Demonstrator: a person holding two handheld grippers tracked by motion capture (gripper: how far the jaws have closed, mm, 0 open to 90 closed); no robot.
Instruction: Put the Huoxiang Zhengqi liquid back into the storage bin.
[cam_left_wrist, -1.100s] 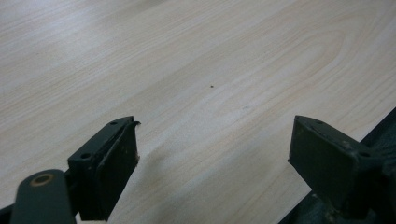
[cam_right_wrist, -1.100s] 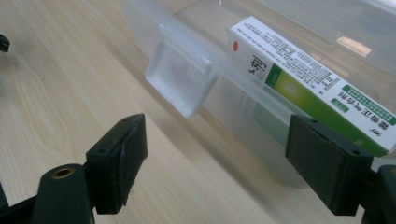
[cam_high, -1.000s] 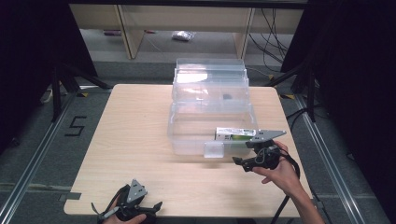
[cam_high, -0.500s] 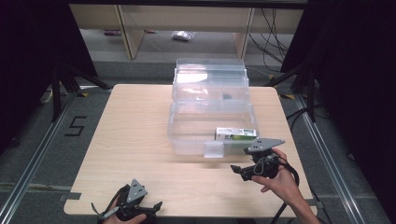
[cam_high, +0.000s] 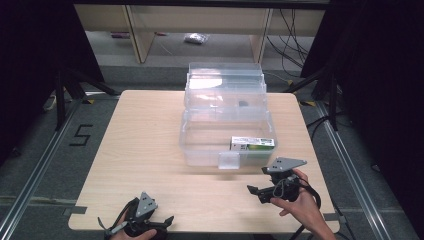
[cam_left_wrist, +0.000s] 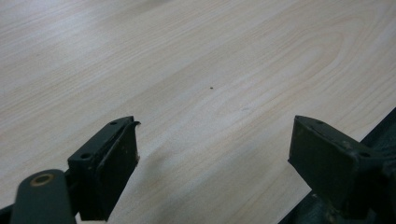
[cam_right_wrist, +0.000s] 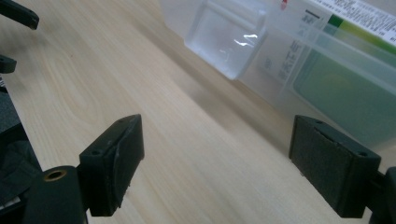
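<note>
Pale wooden worktop (cam_high: 145, 145); green-and-white carton (cam_high: 252, 144) already inside clear bin (cam_high: 200, 145). Right gripper (cam_high: 256, 192) just before bin, left gripper (cam_high: 167, 220) well apart, jaws wide, empty. Lid unclosed.

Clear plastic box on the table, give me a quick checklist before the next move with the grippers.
1. Clear box lid open: ok.
2. Green and white carton lying inside the box, near its front right: ok.
3. Right gripper jaws apart, nothing between them: ok.
4. Left gripper jaws apart, nothing between them, at the table's near edge: ok.
5. Front latch clear of both grippers: ok.
6. Small dark item in the lid, what it is: cannot tell.
</note>
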